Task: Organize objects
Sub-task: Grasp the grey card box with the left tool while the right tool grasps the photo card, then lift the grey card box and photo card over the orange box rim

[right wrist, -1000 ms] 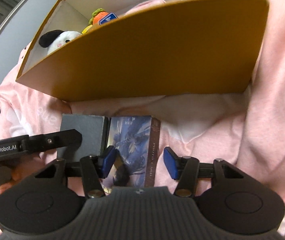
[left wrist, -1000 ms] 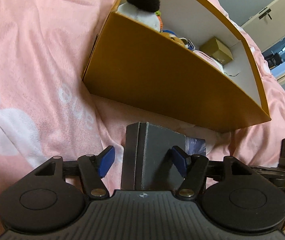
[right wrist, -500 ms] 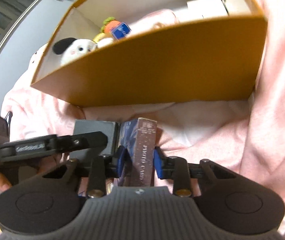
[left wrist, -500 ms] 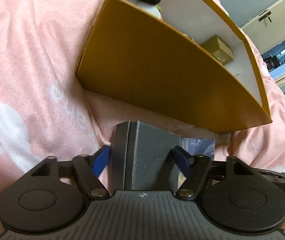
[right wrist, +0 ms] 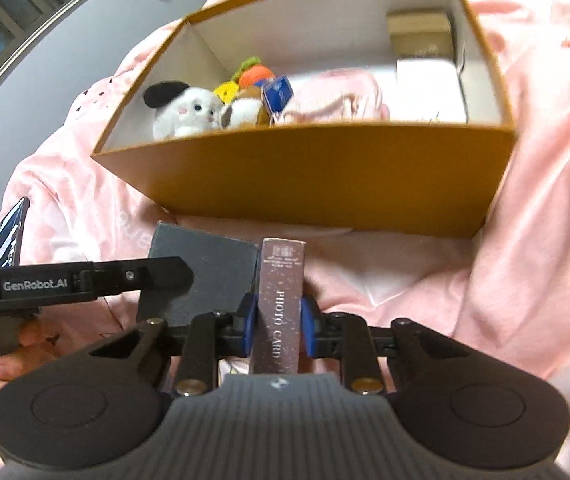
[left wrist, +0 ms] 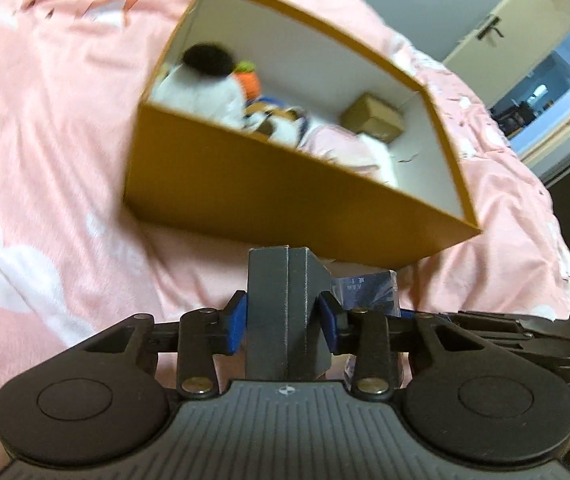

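Two small boxes are now gripped: the left gripper [left wrist: 283, 316] has just closed its blue pads on a dark grey cardboard box [left wrist: 285, 312], the right gripper [right wrist: 276, 322] on a slim brown "PHOTO CARD" box [right wrist: 280, 304]. Both have come up off the pink bedspread [right wrist: 525, 260], likely bound for the open mustard-yellow storage box [right wrist: 325, 176] just ahead. Motion blur smears its contents in the left view.

Dim warm light, motion blur, fisheye warp
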Tool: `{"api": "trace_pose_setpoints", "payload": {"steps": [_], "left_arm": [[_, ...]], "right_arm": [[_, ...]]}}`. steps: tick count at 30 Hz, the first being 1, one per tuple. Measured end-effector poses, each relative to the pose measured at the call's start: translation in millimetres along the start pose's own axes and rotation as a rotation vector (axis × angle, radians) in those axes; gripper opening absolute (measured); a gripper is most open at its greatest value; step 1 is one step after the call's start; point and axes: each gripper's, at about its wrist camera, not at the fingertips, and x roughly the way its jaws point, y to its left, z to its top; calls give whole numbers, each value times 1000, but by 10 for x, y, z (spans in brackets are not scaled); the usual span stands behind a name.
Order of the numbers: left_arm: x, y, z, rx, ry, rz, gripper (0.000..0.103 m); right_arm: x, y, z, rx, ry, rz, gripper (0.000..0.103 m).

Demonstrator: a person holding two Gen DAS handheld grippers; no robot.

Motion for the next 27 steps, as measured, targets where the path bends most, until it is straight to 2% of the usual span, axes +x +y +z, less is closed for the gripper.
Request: {"api": "trace_pose_setpoints", "payload": {"steps": [5, 12, 16, 22, 27], "left_arm": [[-167, -167, 39, 45, -42, -33, 43], [-424, -383, 180, 80, -130, -97, 43], [-537, -426, 313, 84, -174, -104, 43], [-558, -450, 588, 81, -227, -111, 43], [-536, -432, 895, 91, -266, -103, 43]], "right_arm": [[-292, 50, 48, -37, -67, -39, 24], [-795, 97, 158, -51, -151, 1, 24], [-1006, 122, 313, -63, -219, 3, 24], [-1121, 155, 624, -84, -300, -2, 24], [-1033, 111, 1002, -72, -340, -21, 24]]}}
